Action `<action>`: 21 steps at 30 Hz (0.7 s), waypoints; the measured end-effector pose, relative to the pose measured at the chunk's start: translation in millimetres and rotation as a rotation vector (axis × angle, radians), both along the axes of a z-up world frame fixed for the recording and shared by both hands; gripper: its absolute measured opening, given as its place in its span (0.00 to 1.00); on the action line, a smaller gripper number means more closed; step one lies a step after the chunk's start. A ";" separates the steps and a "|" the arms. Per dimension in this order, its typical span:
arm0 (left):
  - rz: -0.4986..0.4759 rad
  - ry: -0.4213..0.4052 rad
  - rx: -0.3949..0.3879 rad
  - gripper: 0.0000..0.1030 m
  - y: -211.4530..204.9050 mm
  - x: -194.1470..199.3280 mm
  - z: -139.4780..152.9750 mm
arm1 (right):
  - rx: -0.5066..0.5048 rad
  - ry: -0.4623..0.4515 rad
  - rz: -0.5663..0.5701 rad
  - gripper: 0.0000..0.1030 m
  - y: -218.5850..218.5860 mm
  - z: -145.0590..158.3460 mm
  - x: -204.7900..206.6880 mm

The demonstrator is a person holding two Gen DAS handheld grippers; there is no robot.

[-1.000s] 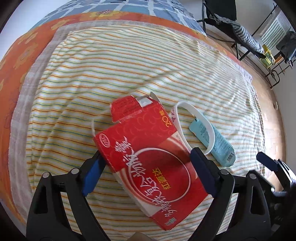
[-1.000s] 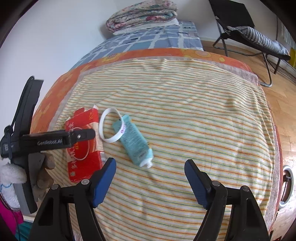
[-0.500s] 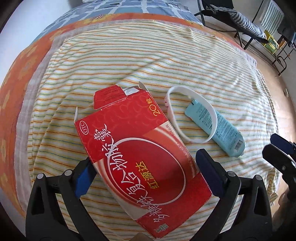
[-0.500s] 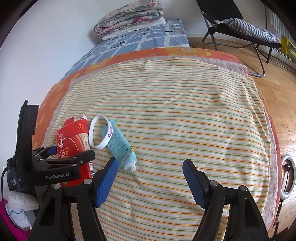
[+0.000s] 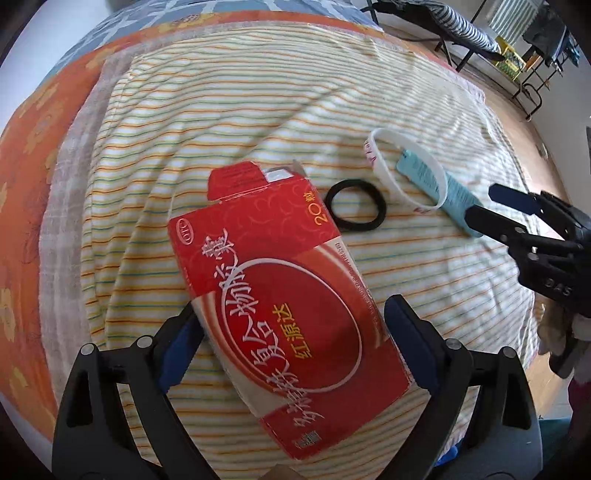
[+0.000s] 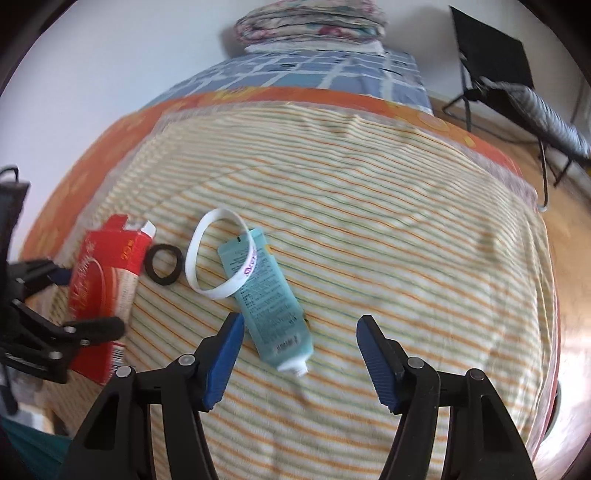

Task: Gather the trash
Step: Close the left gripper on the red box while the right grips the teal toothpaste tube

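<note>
A bed covered with a striped blanket fills both wrist views. The left gripper has its two blue-padded fingers spread on either side of a red medicine box, one pad at each long edge; the box seems lifted off the blanket with its torn flap pointing away, though whether the pads truly press on it cannot be told. In the right wrist view the same red box sits at the far left between the other tool's black fingers. Just beside the box lies a black ring, flat on the blanket. Next to that is a white wristband, looped over the flat end of a teal tube, whose white nozzle points toward the camera. The right gripper hovers with its fingers wide apart and holding nothing, the tube's nozzle end lying between them. Folded quilts are stacked at the head of the bed, and a black folding chair stands to the right.
</note>
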State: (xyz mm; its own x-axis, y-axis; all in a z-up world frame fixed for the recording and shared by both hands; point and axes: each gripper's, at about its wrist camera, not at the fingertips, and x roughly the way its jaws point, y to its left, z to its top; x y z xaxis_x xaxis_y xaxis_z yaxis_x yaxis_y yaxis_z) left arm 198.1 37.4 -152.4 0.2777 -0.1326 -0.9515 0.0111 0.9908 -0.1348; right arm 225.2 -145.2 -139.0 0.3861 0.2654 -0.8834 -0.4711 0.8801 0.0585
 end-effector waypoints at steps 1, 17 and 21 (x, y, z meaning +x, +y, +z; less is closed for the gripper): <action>0.007 0.005 0.001 0.93 1.2 0.5 -0.5 | -0.013 -0.005 0.008 0.65 3.3 -1.6 0.6; 0.027 -0.016 0.064 0.90 3.9 -2.7 -0.8 | -0.027 0.006 0.027 0.07 7.1 -8.8 -3.5; 0.025 -0.031 0.049 0.90 6.1 -7.5 4.1 | 0.013 0.026 -0.008 0.05 -5.7 -5.4 -4.1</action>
State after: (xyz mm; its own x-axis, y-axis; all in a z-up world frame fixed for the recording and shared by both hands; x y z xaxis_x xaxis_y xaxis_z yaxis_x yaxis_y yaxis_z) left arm 190.6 43.6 -148.3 0.3102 -0.0789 -0.9474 -0.0100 0.9962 -0.0863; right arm 221.1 -150.9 -144.4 0.3652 0.2740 -0.8897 -0.4623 0.8829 0.0821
